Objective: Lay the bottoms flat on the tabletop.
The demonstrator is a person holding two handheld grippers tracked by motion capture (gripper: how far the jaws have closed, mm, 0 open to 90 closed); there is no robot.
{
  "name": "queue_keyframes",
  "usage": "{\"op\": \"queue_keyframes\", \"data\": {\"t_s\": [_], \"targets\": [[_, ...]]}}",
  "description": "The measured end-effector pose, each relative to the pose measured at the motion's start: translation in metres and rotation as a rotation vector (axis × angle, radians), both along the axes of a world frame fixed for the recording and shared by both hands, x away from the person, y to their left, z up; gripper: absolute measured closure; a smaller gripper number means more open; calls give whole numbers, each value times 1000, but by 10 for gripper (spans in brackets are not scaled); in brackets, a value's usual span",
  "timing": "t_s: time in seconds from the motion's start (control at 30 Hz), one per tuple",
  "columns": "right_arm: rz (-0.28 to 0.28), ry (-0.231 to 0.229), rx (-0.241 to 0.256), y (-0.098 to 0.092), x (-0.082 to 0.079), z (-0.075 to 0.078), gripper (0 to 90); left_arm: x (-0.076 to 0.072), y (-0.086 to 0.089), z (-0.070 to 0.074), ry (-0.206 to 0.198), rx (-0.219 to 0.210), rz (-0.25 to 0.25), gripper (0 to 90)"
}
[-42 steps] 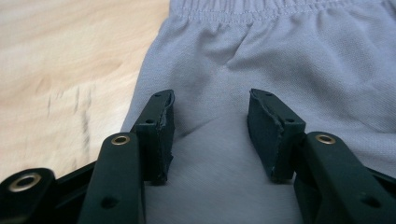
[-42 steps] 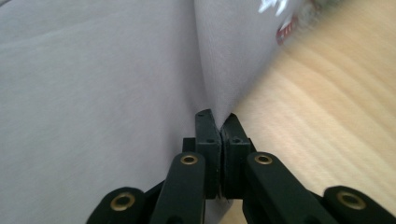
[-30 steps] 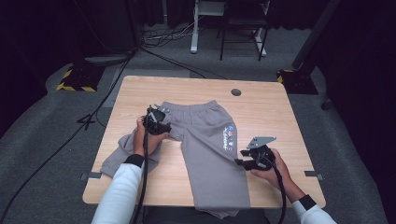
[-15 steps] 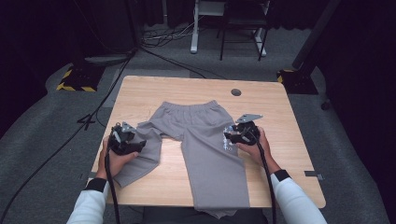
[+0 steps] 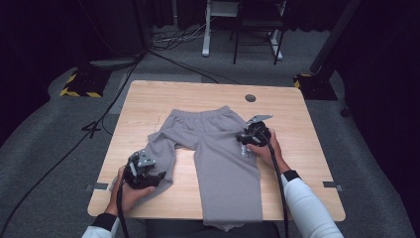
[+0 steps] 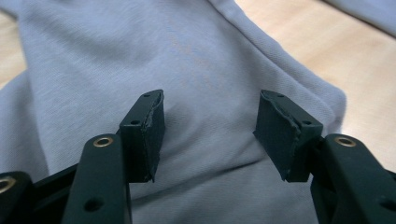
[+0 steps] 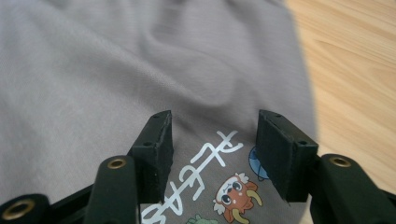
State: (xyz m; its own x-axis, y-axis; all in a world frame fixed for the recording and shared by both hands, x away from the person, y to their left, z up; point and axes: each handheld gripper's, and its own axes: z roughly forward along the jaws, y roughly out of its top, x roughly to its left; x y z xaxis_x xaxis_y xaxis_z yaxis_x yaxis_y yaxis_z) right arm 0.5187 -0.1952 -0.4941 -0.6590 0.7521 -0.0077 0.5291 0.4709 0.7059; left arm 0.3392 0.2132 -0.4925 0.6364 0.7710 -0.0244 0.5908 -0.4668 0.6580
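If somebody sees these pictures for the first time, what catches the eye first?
The grey sweatpants spread across the middle of the wooden table, one leg hanging over the near edge. Next, the cartoon print between the open jaws of the right gripper, and the left gripper, also open, above the other leg's end.

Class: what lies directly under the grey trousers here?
The wooden table shows around the grey trousers and between the legs. Whatever lies beneath the cloth is covered. The longer leg's end hangs past the near edge.

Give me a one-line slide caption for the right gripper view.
Right gripper, jaws open, poised over the grey sweatpants just above their printed cartoon graphic, wooden table alongside.
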Motion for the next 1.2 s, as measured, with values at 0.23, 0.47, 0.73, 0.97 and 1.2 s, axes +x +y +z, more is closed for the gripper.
{"op": "queue_keyframes", "data": {"t_s": [0.23, 0.47, 0.73, 0.97, 1.2], "targets": [[-113, -8, -41, -38, 9, 3, 471, -25, -43, 0, 8, -7, -127, 405], [-222, -6, -82, -83, 9, 5, 451, -39, -72, 5, 17, -43, -227, 408], [-220, -46, -92, -85, 7, 20, 440, -33, -51, 8, 27, -75, -146, 400], [27, -91, -91, 6, 11, 26, 598, -29, -40, 2, 40, -63, -125, 497], [148, -15, -98, 73, 24, 22, 608, -31, -32, 0, 43, -79, -139, 513]]}}
